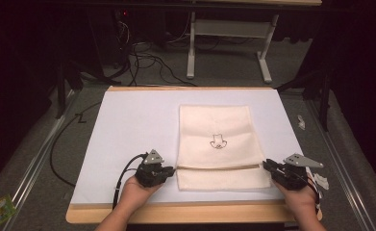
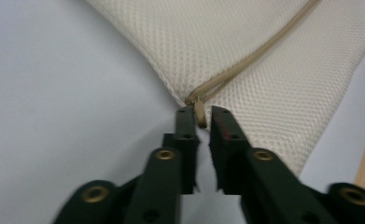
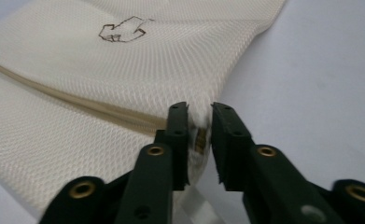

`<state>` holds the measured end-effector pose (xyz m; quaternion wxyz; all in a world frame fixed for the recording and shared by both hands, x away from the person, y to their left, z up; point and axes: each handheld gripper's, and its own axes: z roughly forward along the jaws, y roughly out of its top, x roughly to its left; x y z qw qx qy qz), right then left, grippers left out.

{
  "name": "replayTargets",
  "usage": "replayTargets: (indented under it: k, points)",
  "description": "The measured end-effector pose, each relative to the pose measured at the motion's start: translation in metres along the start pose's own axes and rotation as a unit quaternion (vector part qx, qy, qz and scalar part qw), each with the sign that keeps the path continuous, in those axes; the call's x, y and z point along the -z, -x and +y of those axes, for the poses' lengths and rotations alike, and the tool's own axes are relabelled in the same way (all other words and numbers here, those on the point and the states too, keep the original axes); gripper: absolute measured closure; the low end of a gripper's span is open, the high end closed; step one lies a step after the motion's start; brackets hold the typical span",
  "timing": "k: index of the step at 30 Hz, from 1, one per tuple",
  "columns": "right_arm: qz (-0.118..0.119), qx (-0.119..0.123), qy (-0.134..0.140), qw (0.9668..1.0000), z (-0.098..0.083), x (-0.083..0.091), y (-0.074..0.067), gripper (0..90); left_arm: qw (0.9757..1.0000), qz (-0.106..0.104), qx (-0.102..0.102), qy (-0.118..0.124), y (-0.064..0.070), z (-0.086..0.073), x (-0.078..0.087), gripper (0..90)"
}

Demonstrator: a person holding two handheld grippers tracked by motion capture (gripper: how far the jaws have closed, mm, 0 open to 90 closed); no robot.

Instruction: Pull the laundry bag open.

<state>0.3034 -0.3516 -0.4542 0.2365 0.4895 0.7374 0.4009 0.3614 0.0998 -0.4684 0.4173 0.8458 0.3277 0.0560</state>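
Each hand-held gripper (image 1: 169,172) (image 1: 267,167) we keep narrowly parted at the soft, limp mesh bag's (image 1: 219,132) zipper ends (image 2: 200,112), the best hold.

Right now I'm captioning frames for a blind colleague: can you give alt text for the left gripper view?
The left gripper has its two black jaws slightly apart around a tan zipper pull at the corner of a cream mesh bag. The bag lies on a pale blue-white mat, its tan zipper line running away diagonally.

A white sheet (image 1: 132,125) is covering the wooden table (image 1: 185,214). Black cables (image 1: 147,60) are lying on the floor beyond, beside a white frame (image 1: 191,48).
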Motion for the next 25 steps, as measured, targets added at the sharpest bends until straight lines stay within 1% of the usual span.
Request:
replayTargets:
  k: [1,2,3,4,5,6,7,8,9,10,12,13,14,15,16,17,18,19,20,22,23,24,25]
  points:
    - [0.002,0.001,0.006,1.0,0.0,0.001,0.0,62.5,0.9999,0.003,0.001,0.011,-0.001,0.0,0.002,63.2]
    - [0.0,-0.001,0.011,0.9999,0.0,0.002,0.001,57.1,0.9997,0.011,0.0,0.023,-0.003,0.0,0.005,57.9]
    - [0.0,-0.001,0.011,0.9999,0.0,0.002,0.001,57.1,0.9997,0.011,0.0,0.023,-0.003,0.0,0.005,53.1]
    - [-0.004,-0.009,0.026,0.9996,0.0,0.004,0.004,46.4,0.9975,0.047,0.001,0.053,-0.009,0.0,0.014,48.5]
    - [-0.012,-0.01,0.034,0.9993,0.0,0.005,0.006,41.7,0.9962,0.063,-0.001,0.061,-0.011,0.0,0.017,44.5]
    - [-0.017,-0.011,0.036,0.9991,-0.001,0.006,0.008,37.0,0.9937,0.087,-0.001,0.071,-0.014,0.0,0.021,40.2]
    - [-0.023,-0.01,0.037,0.999,-0.001,0.006,0.011,32.8,0.9905,0.112,0.003,0.081,-0.017,-0.001,0.025,36.7]
    - [-0.031,-0.012,0.039,0.9987,-0.001,0.007,0.014,29.6,0.9905,0.112,0.003,0.081,-0.017,-0.001,0.025,34.7]
    - [-0.031,-0.012,0.039,0.9987,-0.001,0.007,0.014,29.6,0.9867,0.135,0.007,0.091,-0.02,-0.002,0.03,34.7]
    - [-0.051,-0.009,0.04,0.9979,-0.002,0.011,0.021,26.2,0.9801,0.162,0.025,0.112,-0.027,-0.003,0.04,32.0]
    - [-0.064,-0.017,0.045,0.9968,-0.004,0.015,0.029,24.3,0.9751,0.177,0.039,0.128,-0.033,-0.003,0.049,29.3]
    - [-0.064,-0.017,0.045,0.9968,-0.004,0.015,0.029,24.3,0.9751,0.177,0.039,0.128,-0.033,-0.003,0.049,28.4]
    - [-0.077,-0.026,0.05,0.9954,-0.006,0.018,0.037,23.2,0.9727,0.177,0.052,0.141,-0.04,-0.005,0.056,28.6]
    - [-0.077,-0.026,0.05,0.9954,-0.006,0.018,0.037,23.2,0.9727,0.177,0.052,0.141,-0.04,-0.005,0.056,29.4]
    - [-0.084,-0.036,0.054,0.9943,-0.007,0.022,0.044,23.0,0.9733,0.171,0.056,0.142,-0.044,-0.007,0.058,30.2]
    - [-0.084,-0.036,0.054,0.9943,-0.007,0.022,0.044,23.0,0.9733,0.171,0.056,0.142,-0.044,-0.007,0.058,30.2]
    - [-0.086,-0.047,0.055,0.9936,-0.009,0.023,0.048,22.8,0.9734,0.173,0.056,0.139,-0.045,-0.009,0.058,30.2]
    - [-0.086,-0.047,0.055,0.9936,-0.009,0.023,0.048,22.8,0.9738,0.175,0.054,0.135,-0.046,-0.009,0.057,30.2]
    - [-0.086,-0.049,0.055,0.9935,-0.01,0.023,0.049,22.4,0.9747,0.172,0.052,0.133,-0.045,-0.009,0.055,29.8]
    - [-0.085,-0.044,0.057,0.9938,-0.009,0.022,0.048,21.9,0.9748,0.171,0.05,0.134,-0.045,-0.009,0.054,29.4]
    - [-0.085,-0.044,0.057,0.9938,-0.009,0.022,0.048,21.9,0.9751,0.171,0.047,0.134,-0.044,-0.008,0.054,29.4]
    - [-0.084,-0.038,0.06,0.994,-0.008,0.021,0.046,20.9,0.9758,0.17,0.041,0.132,-0.043,-0.008,0.053,28.8]
    - [-0.084,-0.038,0.06,0.994,-0.008,0.021,0.046,20.9,0.9758,0.17,0.041,0.132,-0.043,-0.008,0.053,28.7]
